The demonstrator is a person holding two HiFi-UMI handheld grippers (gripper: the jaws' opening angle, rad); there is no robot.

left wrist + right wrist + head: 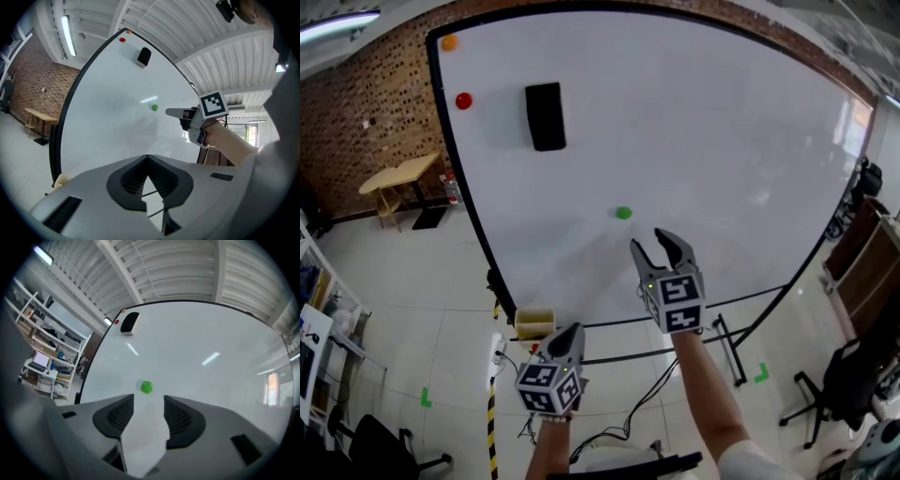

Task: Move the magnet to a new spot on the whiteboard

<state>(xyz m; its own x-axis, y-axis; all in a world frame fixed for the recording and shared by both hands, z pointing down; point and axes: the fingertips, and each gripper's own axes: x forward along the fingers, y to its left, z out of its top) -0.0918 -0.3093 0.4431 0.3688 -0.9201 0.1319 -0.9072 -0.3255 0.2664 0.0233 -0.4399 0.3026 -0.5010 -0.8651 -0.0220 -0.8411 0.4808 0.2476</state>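
Green magnet (623, 213): stuck near the middle of the whiteboard (722, 141).
Right tool (649, 241): jaws wide apart, empty, before the whiteboard just under the magnet.
Left tool (572, 330): jaws together, empty, by the whiteboard's lower edge.

The room is bright and evenly lit from above. A tube lamp (67, 35) glows white on the ceiling and burns out to a plain streak. The whiteboard (722, 141) throws back short strips of glare, and a faint grey shadow lies across its lower part. All three views bend straight edges into curves. Both gripper views darken to black at the corners, and whatever sits closest to the lens is soft.
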